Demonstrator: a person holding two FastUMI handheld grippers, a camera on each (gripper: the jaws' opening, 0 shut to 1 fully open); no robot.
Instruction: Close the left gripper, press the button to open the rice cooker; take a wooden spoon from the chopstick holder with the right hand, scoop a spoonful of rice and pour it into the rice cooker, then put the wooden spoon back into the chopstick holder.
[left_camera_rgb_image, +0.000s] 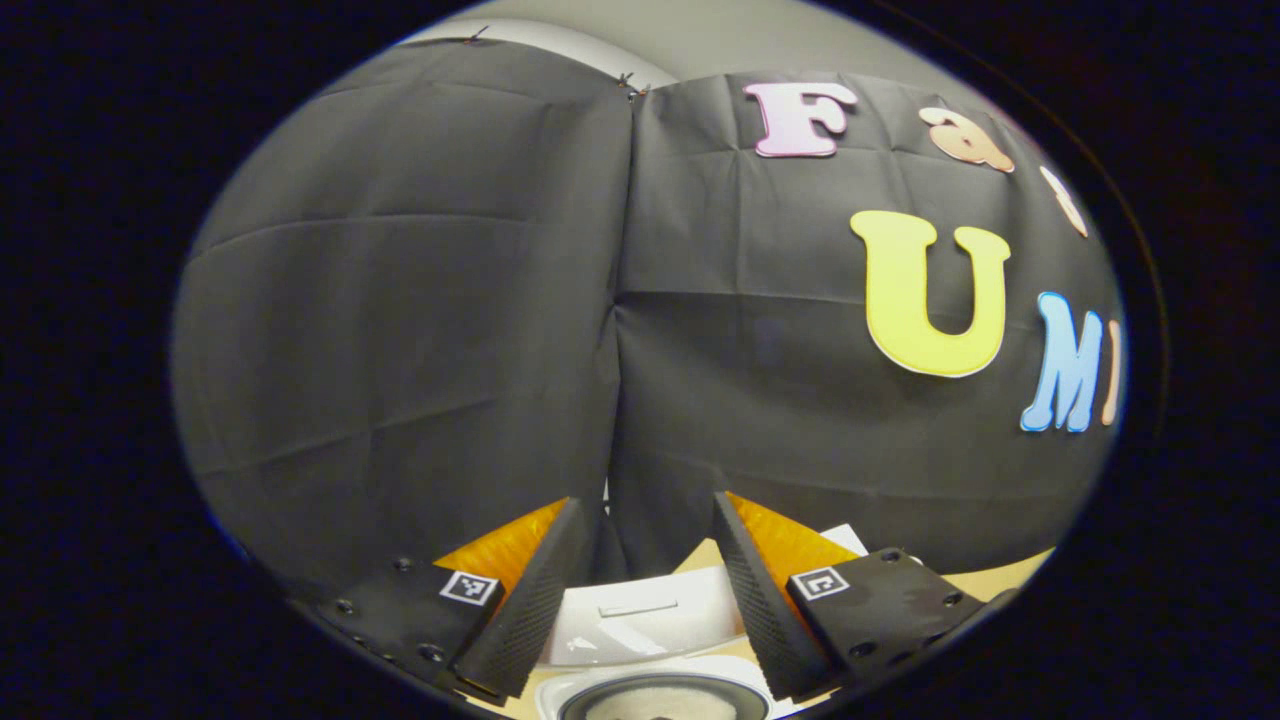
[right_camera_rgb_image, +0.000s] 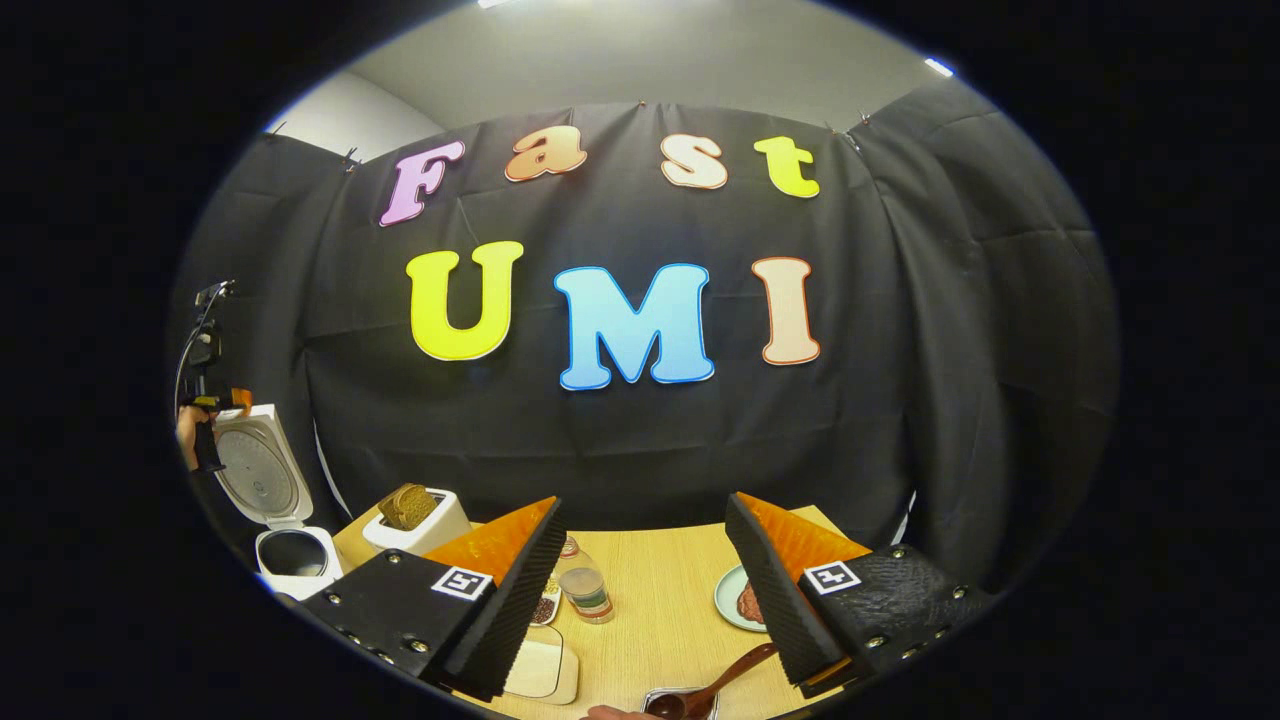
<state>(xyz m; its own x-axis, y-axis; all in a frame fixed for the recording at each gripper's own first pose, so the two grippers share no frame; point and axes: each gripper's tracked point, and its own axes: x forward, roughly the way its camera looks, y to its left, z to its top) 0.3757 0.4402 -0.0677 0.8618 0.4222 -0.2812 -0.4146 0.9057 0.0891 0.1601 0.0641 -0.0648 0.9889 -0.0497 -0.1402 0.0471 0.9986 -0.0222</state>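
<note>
on the table, one wooden spoon (right_camera_rgb_image: 722, 676), one rice cooker (right_camera_rgb_image: 277, 500).

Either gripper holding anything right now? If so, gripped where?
Nothing held. Left gripper is open above the rice cooker; right gripper is open, with the wooden spoon resting below it, ungripped.

Rice cooker (right_camera_rgb_image: 285, 520) lid-up at table's (right_camera_rgb_image: 660, 620) left edge; wooden spoon (right_camera_rgb_image: 712, 686) at near edge; right gripper (right_camera_rgb_image: 645, 610) spread above.
</note>
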